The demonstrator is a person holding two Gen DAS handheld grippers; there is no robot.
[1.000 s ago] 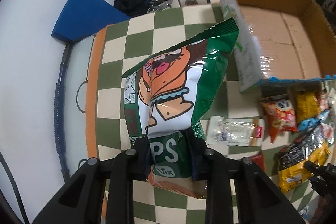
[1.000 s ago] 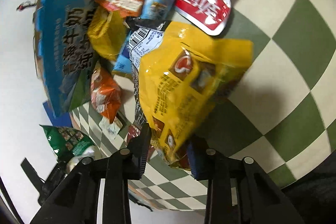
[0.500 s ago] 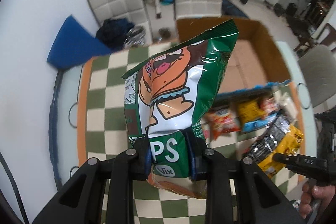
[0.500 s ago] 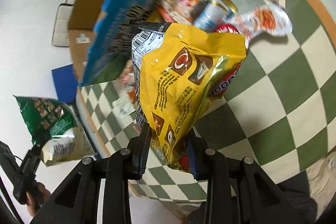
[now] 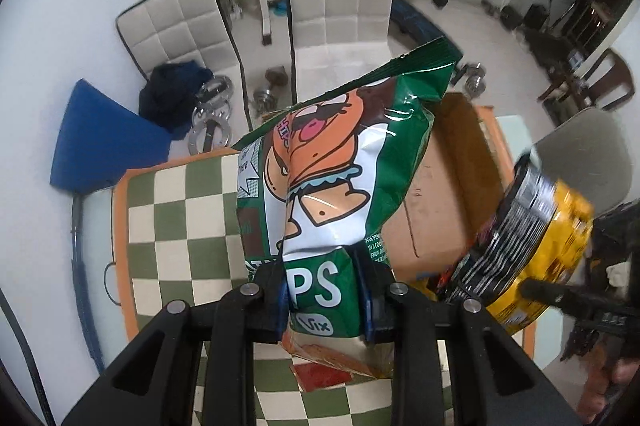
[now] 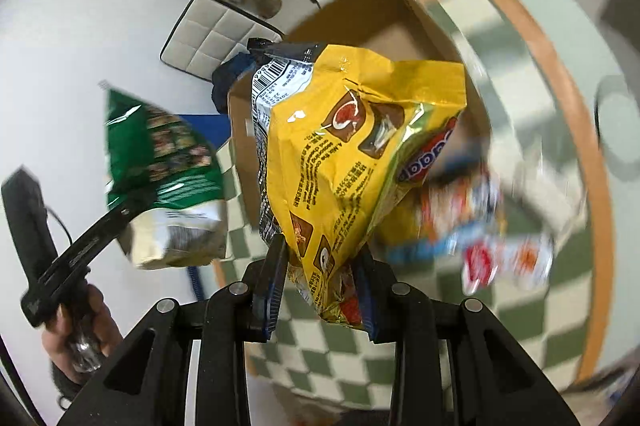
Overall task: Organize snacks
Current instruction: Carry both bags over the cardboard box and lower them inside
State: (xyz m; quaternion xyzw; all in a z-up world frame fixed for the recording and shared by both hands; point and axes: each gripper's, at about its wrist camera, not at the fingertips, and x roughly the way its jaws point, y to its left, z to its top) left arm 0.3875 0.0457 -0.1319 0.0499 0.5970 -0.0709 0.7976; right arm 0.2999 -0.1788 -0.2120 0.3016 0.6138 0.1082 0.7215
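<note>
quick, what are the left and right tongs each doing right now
Left tongs: closed on the green chip bag, held up in the air.
Right tongs: closed on the yellow snack bag, also lifted.

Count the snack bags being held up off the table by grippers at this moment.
2. The green chips bag is clamped in the left gripper; the yellow snack bag is clamped in the right gripper. Other snacks lie blurred on the table.

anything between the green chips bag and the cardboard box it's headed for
Nothing visible. The left tool holds the green chips bag in the air in front of the open cardboard box; the yellow snack bag hangs off to the right.
</note>
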